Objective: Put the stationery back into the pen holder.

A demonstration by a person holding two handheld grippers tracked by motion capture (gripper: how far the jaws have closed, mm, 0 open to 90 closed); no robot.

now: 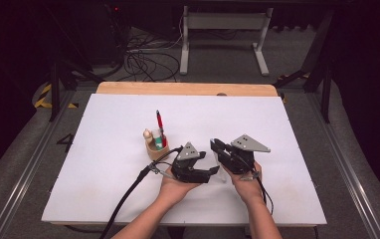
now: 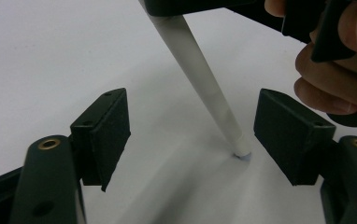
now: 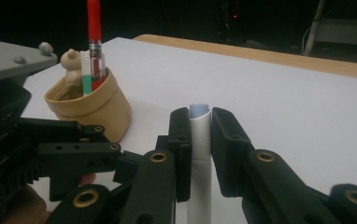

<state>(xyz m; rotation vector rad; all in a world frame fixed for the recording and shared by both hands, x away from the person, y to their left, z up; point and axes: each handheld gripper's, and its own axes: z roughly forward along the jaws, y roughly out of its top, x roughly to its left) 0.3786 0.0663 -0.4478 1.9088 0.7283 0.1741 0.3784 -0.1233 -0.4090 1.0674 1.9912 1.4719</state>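
Observation:
My right gripper (image 3: 200, 115) is shut on a white pen (image 3: 200, 186), which stands between its pads with the top end poking just above them. In the left gripper view the white pen (image 2: 200, 79) slants down from the right gripper to the white table sheet, its tip touching the sheet. My left gripper (image 2: 193, 119) is open, its fingers (image 2: 104, 133) on either side of the pen's lower end and clear of it. From the high view, the left gripper (image 1: 213, 172) and right gripper (image 1: 218, 148) sit close together near the table's middle front.
A tan cup (image 1: 154, 149) stands just left of the grippers, holding a red pen (image 1: 159, 122), a green-and-white pen (image 3: 87, 70) and a small beige figure. The white sheet (image 1: 128, 114) covers the table up to its wooden far edge (image 1: 178, 88). Cables lie on the floor beyond.

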